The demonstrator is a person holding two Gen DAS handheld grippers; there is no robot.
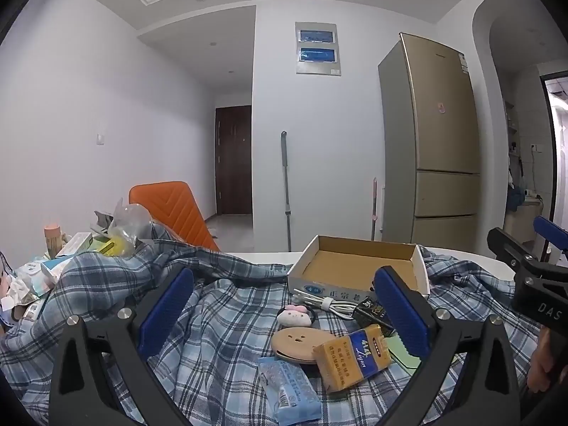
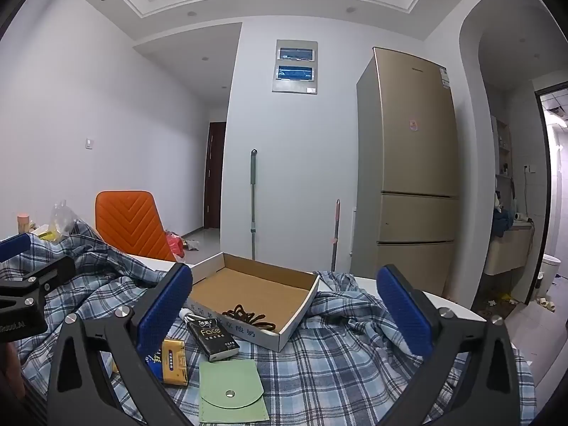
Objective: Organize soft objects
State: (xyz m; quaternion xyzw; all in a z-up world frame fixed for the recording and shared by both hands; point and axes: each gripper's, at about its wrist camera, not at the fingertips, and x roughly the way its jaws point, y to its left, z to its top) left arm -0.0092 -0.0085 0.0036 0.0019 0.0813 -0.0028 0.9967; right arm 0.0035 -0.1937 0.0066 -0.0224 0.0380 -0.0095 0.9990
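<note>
Hovering over the plaid shirt (image 1: 227,323) with fingers spread and empty, the left gripper (image 1: 284,305) frames a plush toy (image 1: 293,314), round pouch (image 1: 300,344), yellow tissue pack (image 1: 349,358) and blue pack (image 1: 289,390); the box (image 1: 358,266) sits farther off, a white cable (image 1: 326,301) just before it.

From the right wrist, the right gripper (image 2: 284,305) also gapes empty. Hair ties (image 2: 248,317) lie inside the box (image 2: 301,307); a black pack (image 2: 213,339) leans at its near wall, a green pouch (image 2: 230,394) nearest.
</note>
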